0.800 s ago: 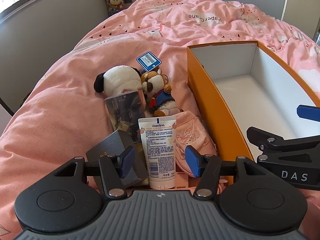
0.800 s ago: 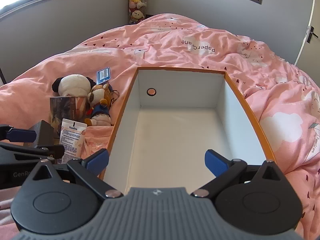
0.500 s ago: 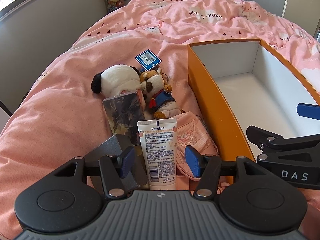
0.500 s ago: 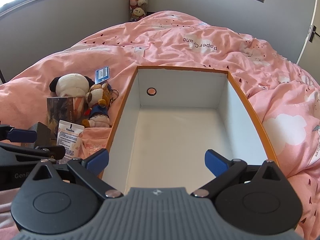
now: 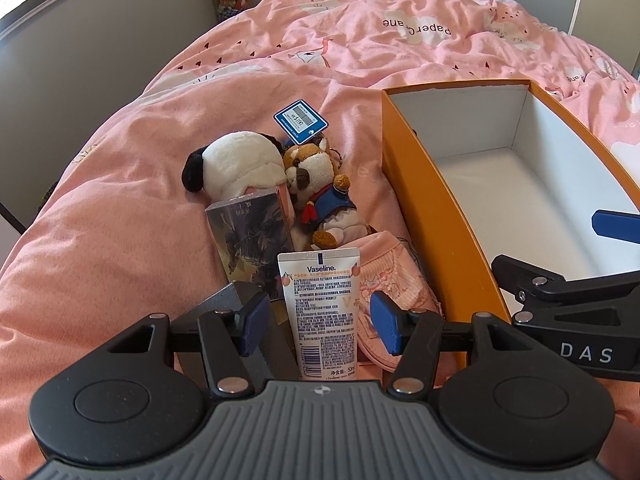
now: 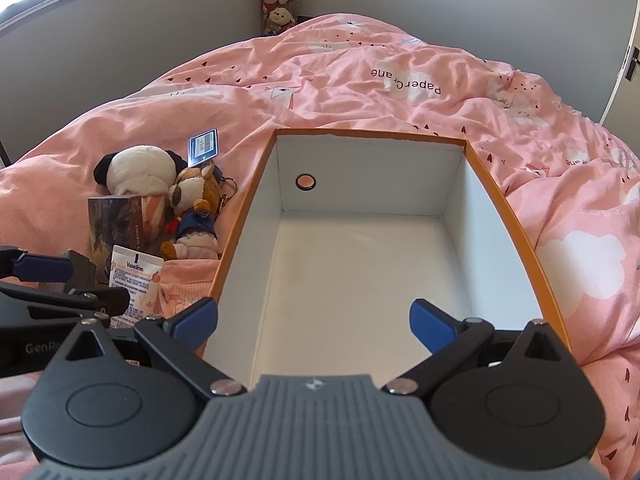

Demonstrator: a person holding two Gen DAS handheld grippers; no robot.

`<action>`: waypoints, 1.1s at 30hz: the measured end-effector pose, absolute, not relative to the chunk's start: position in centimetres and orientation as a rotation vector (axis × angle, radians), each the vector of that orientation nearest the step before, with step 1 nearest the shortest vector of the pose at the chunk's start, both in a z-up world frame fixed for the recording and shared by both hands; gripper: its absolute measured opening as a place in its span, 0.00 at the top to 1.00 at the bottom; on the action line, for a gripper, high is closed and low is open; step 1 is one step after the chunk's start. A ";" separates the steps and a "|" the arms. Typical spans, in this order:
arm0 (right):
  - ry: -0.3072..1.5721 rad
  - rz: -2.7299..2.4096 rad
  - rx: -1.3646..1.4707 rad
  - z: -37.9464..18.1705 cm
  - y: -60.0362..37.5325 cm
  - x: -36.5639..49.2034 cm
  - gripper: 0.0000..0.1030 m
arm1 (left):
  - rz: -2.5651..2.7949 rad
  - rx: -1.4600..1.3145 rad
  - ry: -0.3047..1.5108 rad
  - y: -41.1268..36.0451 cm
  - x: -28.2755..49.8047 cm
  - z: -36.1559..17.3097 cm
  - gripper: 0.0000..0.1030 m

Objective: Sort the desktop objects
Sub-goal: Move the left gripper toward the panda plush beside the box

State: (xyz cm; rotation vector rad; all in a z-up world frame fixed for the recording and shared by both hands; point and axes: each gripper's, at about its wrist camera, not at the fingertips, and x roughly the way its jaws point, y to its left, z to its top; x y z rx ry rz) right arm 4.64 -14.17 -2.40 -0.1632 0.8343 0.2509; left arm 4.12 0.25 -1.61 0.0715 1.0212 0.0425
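Desktop objects sit in a cluster on a pink printed bed quilt [image 5: 120, 240], at 9 o'clock of an open orange cardboard box with white inside [image 5: 424, 216]. Cluster: white Vaseline tube [image 5: 322, 312], pink fabric pouch [image 5: 396, 280] touching its right side, dark printed carton [image 5: 252, 236] at 11 o'clock of the tube, grey box [image 5: 228, 300] at 9 o'clock. Behind them, a black-and-white plush dog [image 5: 236, 160] and a brown-and-white plush in blue outfit [image 5: 320, 192] with blue price tag [image 5: 301, 121].

Left gripper [image 5: 318, 326] angles down over the cluster, jaws open, tube's lower half between the blue pads with gaps on both sides, nothing gripped.

Right gripper [image 6: 314, 318] hangs over the box's near end, jaws spread wide, holding nothing. Box interior bare, round hole [image 6: 305, 181] in far wall.
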 end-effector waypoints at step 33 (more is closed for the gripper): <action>0.739 0.469 -0.212 -0.2 -10.2 7.0 0.41 | 0.054 -0.122 0.980 7.1 5.8 0.5 0.43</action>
